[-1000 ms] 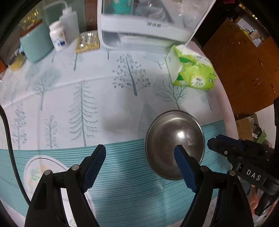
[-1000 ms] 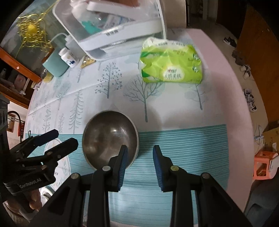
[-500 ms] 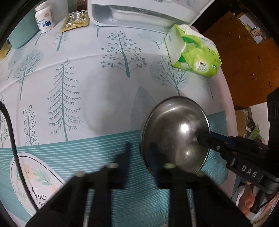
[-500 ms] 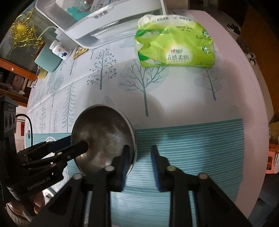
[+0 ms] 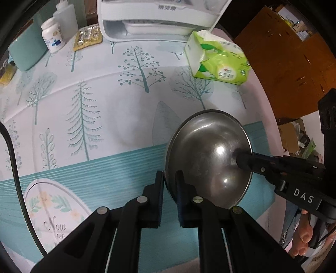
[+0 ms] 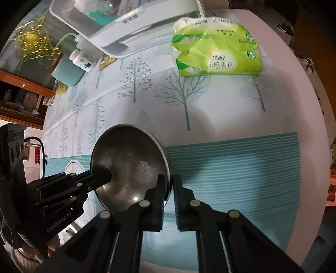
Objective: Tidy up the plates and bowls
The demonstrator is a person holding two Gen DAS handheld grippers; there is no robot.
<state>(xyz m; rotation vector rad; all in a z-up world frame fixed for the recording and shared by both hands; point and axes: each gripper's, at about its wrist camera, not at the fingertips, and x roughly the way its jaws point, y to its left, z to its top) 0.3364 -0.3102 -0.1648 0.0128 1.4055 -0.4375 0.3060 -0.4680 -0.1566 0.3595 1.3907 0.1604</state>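
A steel bowl [image 5: 210,157] is held above the tablecloth by both grippers, tilted. My left gripper [image 5: 169,189] is shut on the bowl's left rim, one finger inside and one outside. My right gripper [image 6: 169,189] is shut on the bowl's [image 6: 130,163] right rim in the same way. In the left wrist view the right gripper [image 5: 243,160] reaches in from the right. In the right wrist view the left gripper [image 6: 100,177] reaches in from the left. A white plate with a floral print [image 5: 54,208] lies on the table at the lower left.
A white dish rack [image 5: 157,19] stands at the back of the table. A green tissue pack [image 5: 218,61] lies to its right. A pill bottle [image 5: 52,37], a teal cup [image 5: 27,50] and a foil pack [image 5: 88,38] stand at the back left. The table edge [image 6: 310,105] curves away on the right.
Both grippers closed on opposite rims of the steel bowl. The bowl has come off the tablecloth and now sits tilted between them.
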